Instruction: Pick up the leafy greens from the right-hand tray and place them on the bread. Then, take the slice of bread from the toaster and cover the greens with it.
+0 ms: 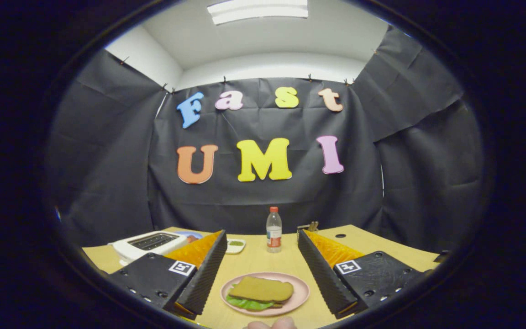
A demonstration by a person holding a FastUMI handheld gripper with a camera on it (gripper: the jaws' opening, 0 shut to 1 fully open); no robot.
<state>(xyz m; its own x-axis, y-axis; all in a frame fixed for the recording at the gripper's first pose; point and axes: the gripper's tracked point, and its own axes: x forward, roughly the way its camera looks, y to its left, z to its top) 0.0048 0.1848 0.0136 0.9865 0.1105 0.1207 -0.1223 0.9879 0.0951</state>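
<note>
fingertips (270,324) of a person's hand show nearest, just under the pink plate (298,299); gripper (263,274) held above the table (254,260), its jaws spread wide and holding nothing, plate between them; top bread slice (262,289) already covers the leafy greens (244,302), whose edge peeks out beneath, so the sandwich looks assembled; toaster (149,243) beyond the left finger; water bottle (274,230) and small dish (235,246) farther back.
</note>
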